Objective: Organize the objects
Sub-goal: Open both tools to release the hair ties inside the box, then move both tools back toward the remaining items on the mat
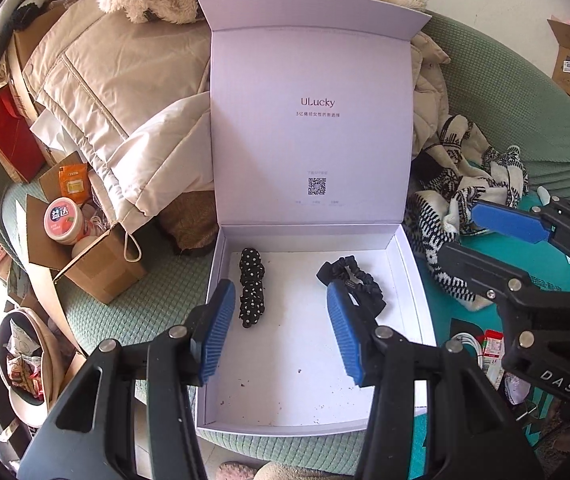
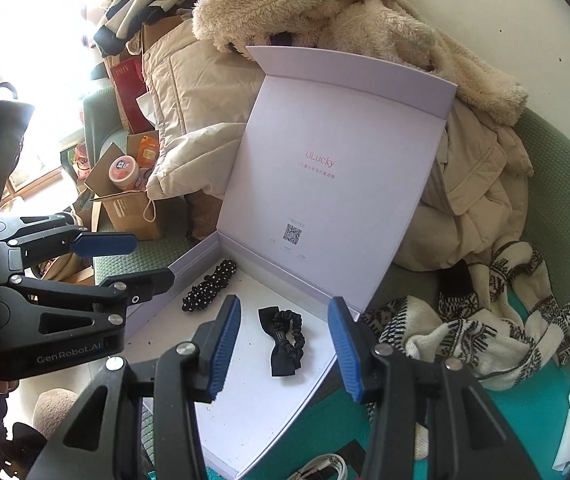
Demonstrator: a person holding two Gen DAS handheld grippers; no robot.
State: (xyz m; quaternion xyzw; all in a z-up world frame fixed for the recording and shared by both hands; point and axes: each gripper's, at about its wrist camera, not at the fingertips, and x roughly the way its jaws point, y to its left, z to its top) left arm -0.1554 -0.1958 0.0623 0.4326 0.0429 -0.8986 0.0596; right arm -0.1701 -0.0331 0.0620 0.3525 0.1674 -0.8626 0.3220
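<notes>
A white box (image 1: 297,392) stands open on the green cushion, its lid (image 1: 309,80) upright at the back. On its floor lie a black polka-dot scrunchie (image 1: 251,292) at the left and a black bow scrunchie (image 1: 359,280) at the right. My left gripper (image 1: 281,332) hovers above the box, open, with nothing between its blue pads. My right gripper (image 2: 285,348) is open too and holds nothing; the bow scrunchie (image 2: 285,340) lies on the box floor (image 2: 253,400) below it. Each gripper shows in the other's view: right gripper (image 1: 485,248), left gripper (image 2: 133,262).
Beige coats (image 1: 117,92) are piled behind and left of the lid. A cardboard box holding a pink tub (image 1: 63,226) sits at the left. A black-and-white knit cloth (image 1: 465,184) lies right of the box on a teal surface. A white cable (image 2: 325,466) lies near the front.
</notes>
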